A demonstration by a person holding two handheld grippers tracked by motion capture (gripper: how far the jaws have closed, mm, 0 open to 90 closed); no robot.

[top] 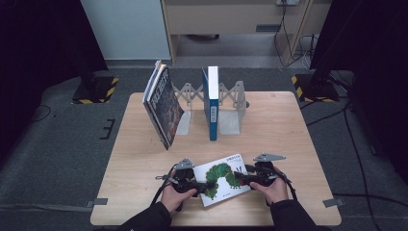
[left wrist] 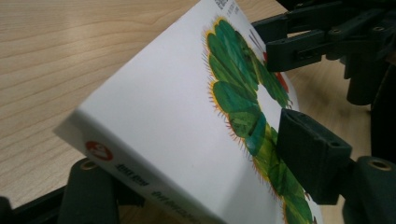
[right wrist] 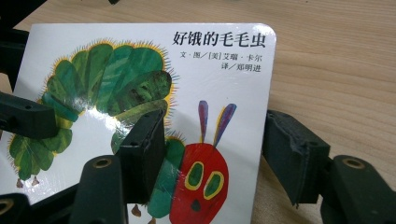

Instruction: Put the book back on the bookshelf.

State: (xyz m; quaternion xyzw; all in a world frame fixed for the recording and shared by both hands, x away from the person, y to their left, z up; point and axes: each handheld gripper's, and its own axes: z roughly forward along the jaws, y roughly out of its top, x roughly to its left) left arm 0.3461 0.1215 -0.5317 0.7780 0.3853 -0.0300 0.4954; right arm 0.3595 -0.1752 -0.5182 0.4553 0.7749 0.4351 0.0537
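A white board book [top: 222, 179] with a green caterpillar on its cover is held at the table's near edge, between my two grippers. My left gripper [top: 204, 185] grips its left end. In the left gripper view the book [left wrist: 177, 116] is tilted, one jaw pressed on the cover and the other under the spine corner, with my left gripper [left wrist: 201, 175] shut on it. My right gripper [top: 243, 180] holds the right end. In the right gripper view the book [right wrist: 140, 60] lies between the jaws of my right gripper [right wrist: 217, 154], one on the cover by the red head and one behind the edge.
A metal book rack [top: 231, 103] stands at the back of the wooden table [top: 288, 134]. An upright blue book [top: 211, 103] is in it, and a dark book [top: 162, 106] leans at its left. Bare wood lies between the rack and my hands.
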